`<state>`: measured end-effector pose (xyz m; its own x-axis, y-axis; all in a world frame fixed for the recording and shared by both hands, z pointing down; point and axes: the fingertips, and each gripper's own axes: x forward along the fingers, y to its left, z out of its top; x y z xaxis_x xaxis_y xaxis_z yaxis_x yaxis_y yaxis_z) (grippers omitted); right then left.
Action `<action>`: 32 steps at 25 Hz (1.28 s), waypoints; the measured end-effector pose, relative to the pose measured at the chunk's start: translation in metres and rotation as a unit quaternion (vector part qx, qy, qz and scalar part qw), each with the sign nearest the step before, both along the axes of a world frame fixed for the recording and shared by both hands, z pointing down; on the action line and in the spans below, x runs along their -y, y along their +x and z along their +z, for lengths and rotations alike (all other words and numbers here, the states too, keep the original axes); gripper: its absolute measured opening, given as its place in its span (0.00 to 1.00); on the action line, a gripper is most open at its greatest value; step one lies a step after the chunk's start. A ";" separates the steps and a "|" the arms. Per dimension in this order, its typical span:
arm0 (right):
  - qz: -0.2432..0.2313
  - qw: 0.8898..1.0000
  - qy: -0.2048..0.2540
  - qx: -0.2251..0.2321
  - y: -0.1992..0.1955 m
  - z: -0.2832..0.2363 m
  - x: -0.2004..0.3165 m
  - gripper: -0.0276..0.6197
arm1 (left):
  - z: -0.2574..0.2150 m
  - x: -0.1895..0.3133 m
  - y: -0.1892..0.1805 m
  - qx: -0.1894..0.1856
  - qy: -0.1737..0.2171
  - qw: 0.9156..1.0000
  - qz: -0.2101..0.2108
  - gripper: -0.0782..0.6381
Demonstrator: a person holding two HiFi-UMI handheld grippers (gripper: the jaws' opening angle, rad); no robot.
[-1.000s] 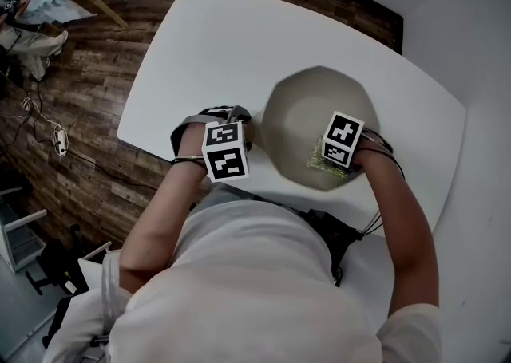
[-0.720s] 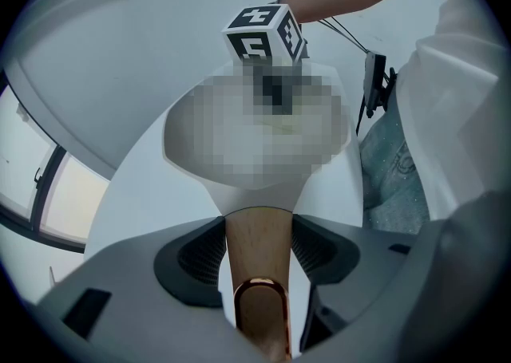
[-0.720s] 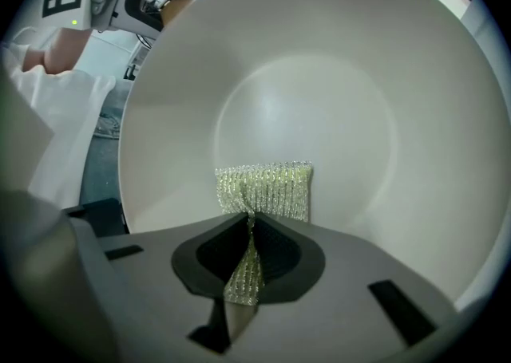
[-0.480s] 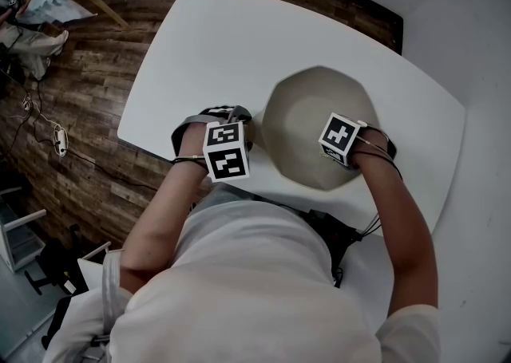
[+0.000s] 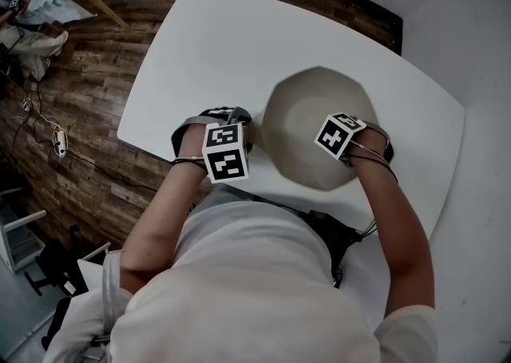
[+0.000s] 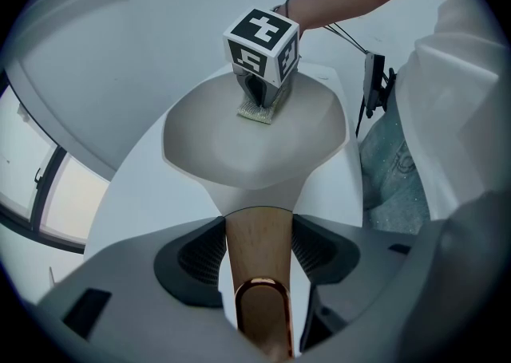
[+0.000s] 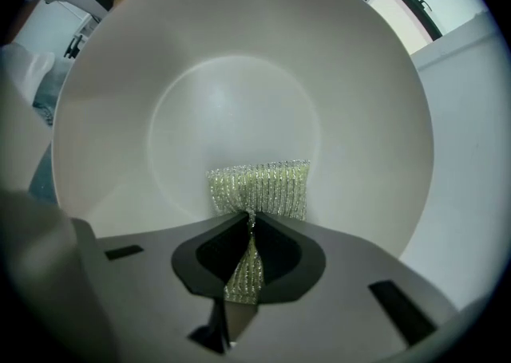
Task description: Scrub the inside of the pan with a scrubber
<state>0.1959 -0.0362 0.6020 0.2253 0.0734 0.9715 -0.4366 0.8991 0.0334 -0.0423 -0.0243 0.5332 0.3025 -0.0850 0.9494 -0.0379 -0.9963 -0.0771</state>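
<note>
A cream pan (image 5: 302, 106) sits on the white table (image 5: 215, 42). Its wooden handle (image 6: 257, 262) is clamped between the jaws of my left gripper (image 6: 257, 251), seen under its marker cube in the head view (image 5: 227, 146). My right gripper (image 7: 247, 246) is shut on a yellow-green mesh scrubber (image 7: 259, 187), which is pressed against the pan's inner wall (image 7: 239, 90) near the bottom. The left gripper view shows the right gripper (image 6: 260, 100) standing in the pan (image 6: 231, 150) with the scrubber (image 6: 257, 113) under it. In the head view the right gripper's cube (image 5: 339, 135) hides the scrubber.
The table's near edge (image 5: 160, 146) runs close to my left gripper, with wooden floor (image 5: 72, 114) beyond. A white wall or surface (image 5: 479, 74) lies to the right. A person's torso in a white shirt (image 5: 239, 282) fills the lower head view.
My right gripper has slid a little toward the pan's middle and tilted, so its cube now covers the scrubber in the head view. The left gripper and pan have stayed put.
</note>
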 end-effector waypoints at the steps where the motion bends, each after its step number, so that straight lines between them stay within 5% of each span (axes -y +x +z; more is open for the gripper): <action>1: 0.000 1.000 0.009 -0.004 0.001 -0.001 0.002 0.11 | 0.000 0.000 0.000 -0.001 0.000 1.000 0.000 0.46; 32: -0.015 0.974 0.221 0.041 -0.005 -0.012 0.068 0.11 | -0.001 -0.005 0.001 -0.015 -0.002 1.000 0.002 0.46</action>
